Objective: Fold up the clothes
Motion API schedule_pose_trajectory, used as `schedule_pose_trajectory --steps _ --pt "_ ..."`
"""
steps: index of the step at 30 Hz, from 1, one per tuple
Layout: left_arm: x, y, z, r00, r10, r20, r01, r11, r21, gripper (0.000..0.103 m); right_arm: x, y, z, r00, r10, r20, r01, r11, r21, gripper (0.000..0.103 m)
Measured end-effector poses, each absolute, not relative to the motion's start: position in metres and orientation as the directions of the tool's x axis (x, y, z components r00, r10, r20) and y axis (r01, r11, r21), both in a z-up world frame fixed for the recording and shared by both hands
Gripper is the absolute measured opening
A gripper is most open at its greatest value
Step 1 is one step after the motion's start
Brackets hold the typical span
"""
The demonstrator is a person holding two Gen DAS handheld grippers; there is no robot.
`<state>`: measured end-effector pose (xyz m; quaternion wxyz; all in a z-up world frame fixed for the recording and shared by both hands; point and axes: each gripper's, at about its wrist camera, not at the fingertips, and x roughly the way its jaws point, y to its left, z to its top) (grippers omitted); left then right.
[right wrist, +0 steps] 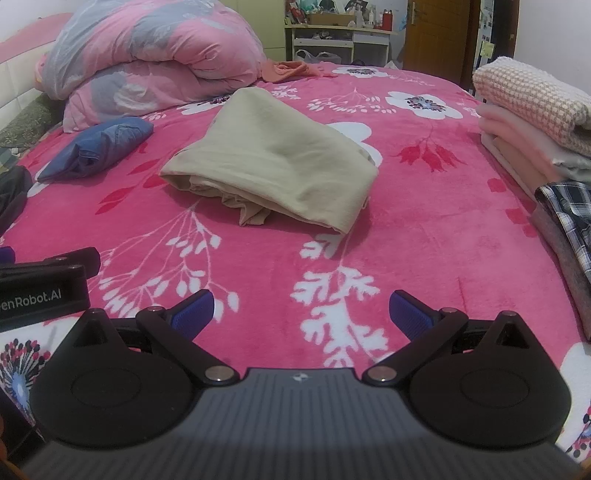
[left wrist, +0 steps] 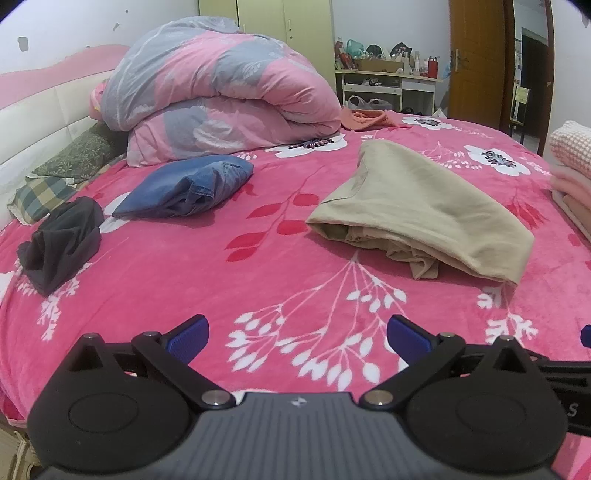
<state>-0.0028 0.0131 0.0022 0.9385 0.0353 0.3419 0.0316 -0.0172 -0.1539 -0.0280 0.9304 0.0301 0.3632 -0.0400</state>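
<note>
Before you spreads a bed under a pink floral blanket (left wrist: 184,280), backed by a pale wardrobe (left wrist: 284,22), a brown door (left wrist: 476,55) and a cluttered shelf unit (left wrist: 388,79). A rolled pink-and-grey duvet (left wrist: 218,96) sits near the headboard. Your beige garment (right wrist: 273,162) lies loosely folded mid-bed, with folded denim (left wrist: 188,186) to its left and a dark garment (left wrist: 61,242) farther left. Stacked folded clothes (right wrist: 535,110) rest at the right edge. Your left gripper (left wrist: 297,339) and right gripper (right wrist: 301,315) both hover with jaws spread wide, holding nothing.
</note>
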Motion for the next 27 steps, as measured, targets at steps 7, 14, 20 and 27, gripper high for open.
schedule_pose_trajectory --steps 7,14,20,27 --pt "-0.005 0.014 0.003 0.765 0.086 -0.638 -0.037 0.995 0.089 0.103 -0.018 -0.154 -0.027 0.734 -0.054 -0.677 0.099 0.995 0.028 0.102" --pt "-0.005 0.016 0.001 0.765 0.083 -0.639 -0.036 0.996 0.087 0.103 -0.018 -0.155 -0.029 0.732 -0.051 -0.679 0.101 0.994 0.034 0.102" --pt "-0.001 0.019 -0.002 0.769 0.054 -0.638 -0.02 0.998 0.06 0.103 -0.018 -0.159 -0.033 0.732 -0.049 -0.68 0.109 0.993 0.046 0.102" --pt "0.009 0.021 -0.004 0.785 -0.027 -0.619 0.011 1.0 -0.029 0.103 -0.017 -0.172 -0.043 0.744 -0.04 -0.666 0.103 0.993 0.055 0.102"
